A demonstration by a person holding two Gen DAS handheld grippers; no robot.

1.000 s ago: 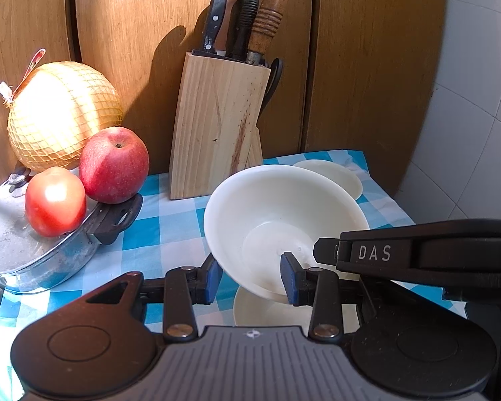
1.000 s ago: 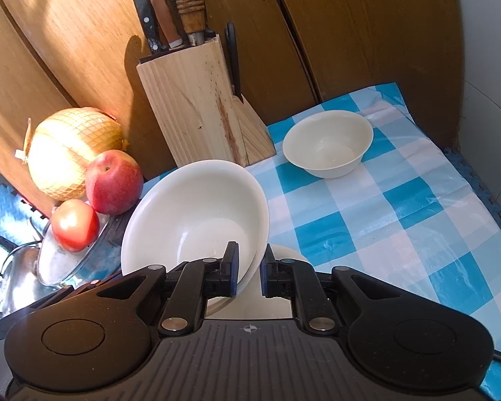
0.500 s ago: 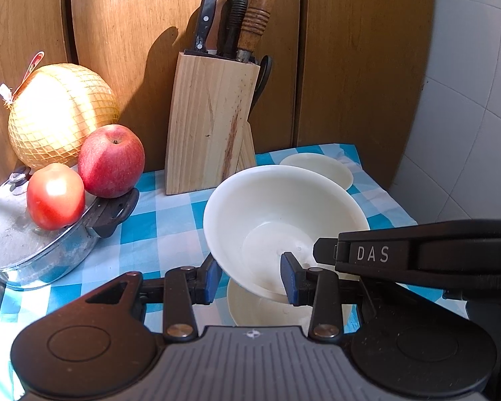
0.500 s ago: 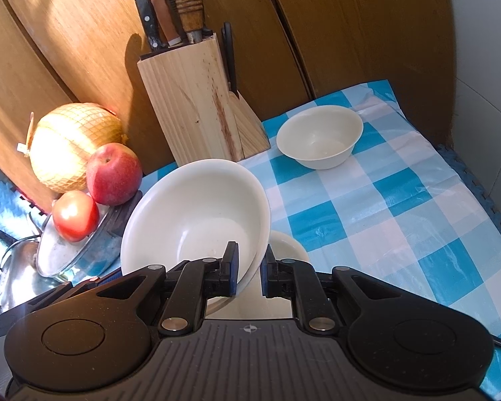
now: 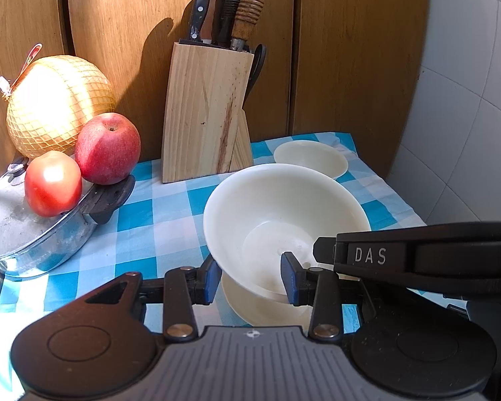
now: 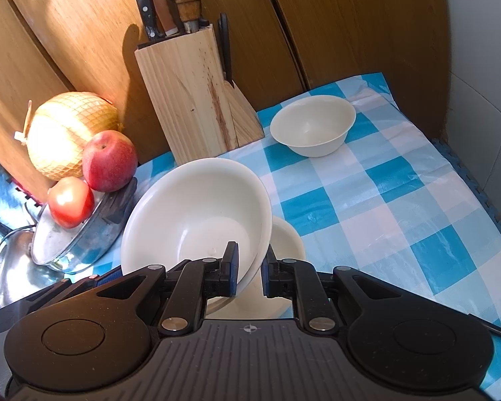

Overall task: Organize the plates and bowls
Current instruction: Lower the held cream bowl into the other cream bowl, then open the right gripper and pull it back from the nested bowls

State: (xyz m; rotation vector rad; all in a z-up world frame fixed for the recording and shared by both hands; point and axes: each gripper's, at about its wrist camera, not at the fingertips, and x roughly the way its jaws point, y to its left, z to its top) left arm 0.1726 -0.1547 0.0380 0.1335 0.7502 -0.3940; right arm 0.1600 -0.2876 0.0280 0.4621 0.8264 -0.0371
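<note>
A blue-and-white checked cloth (image 6: 377, 207) covers the counter, which sits in a corner between brown wooden panels (image 5: 123, 33) at the back and white wall tiles (image 5: 467, 100) on the right. Sunlight falls across the wood and cloth. A wooden knife block (image 6: 190, 90) stands against the panels, with a netted pomelo (image 6: 66, 133), an apple (image 6: 109, 160) and a tomato (image 6: 70, 201) beside it (the last two rest on a steel pot lid (image 6: 80, 237)). The right gripper (image 6: 249, 262) has its fingers clamped on the rim of a large white bowl (image 6: 197, 214), tilted above a plate (image 6: 285, 244). The left gripper (image 5: 250, 275) has fingers apart, either side of that bowl's lower edge. A small bowl (image 6: 312, 125) sits near the back corner.
</note>
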